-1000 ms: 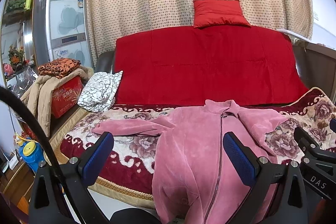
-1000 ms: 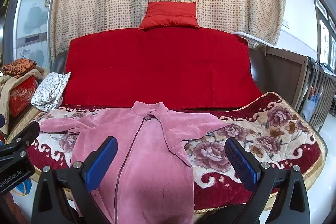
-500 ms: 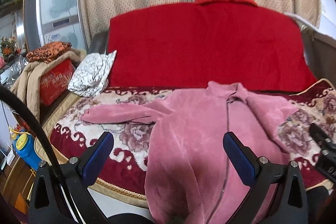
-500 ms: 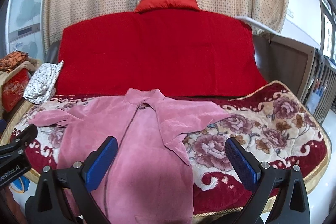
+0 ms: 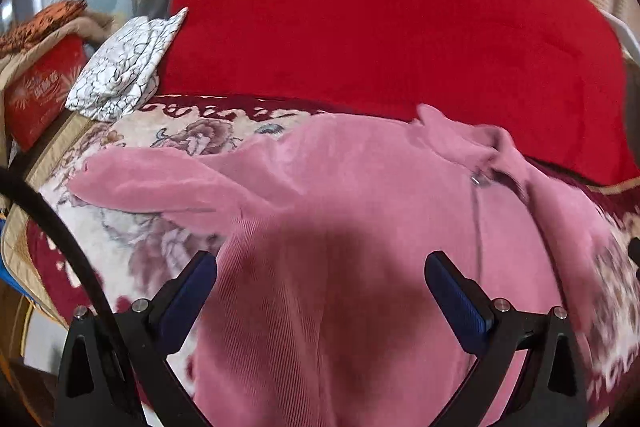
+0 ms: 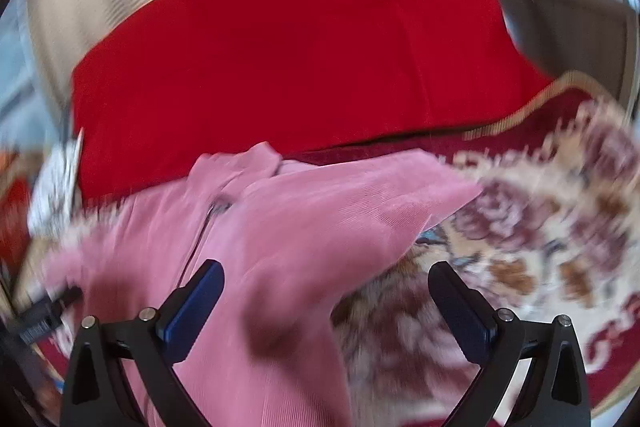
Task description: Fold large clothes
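A pink zip-front jacket [image 5: 360, 211] lies face up on the floral sofa blanket [image 5: 132, 251], collar toward the red backrest. Its left sleeve [image 5: 160, 183] stretches out to the left. In the right wrist view the jacket [image 6: 296, 227] shows with its right sleeve folded over the chest, the picture blurred. My left gripper [image 5: 320, 291] is open and empty, low over the jacket's body. My right gripper [image 6: 326, 301] is open and empty over the jacket's right edge.
A red quilt [image 5: 380, 11] covers the sofa back. A white patterned cloth [image 5: 124, 67] lies at the sofa's left end, beside a red box [image 5: 36, 91] with folded clothes on it. The other gripper's tip [image 6: 44, 311] shows at the left edge.
Both grippers have moved forward and down toward the jacket, which now fills much more of each view. Both stay open. The jacket has not moved.
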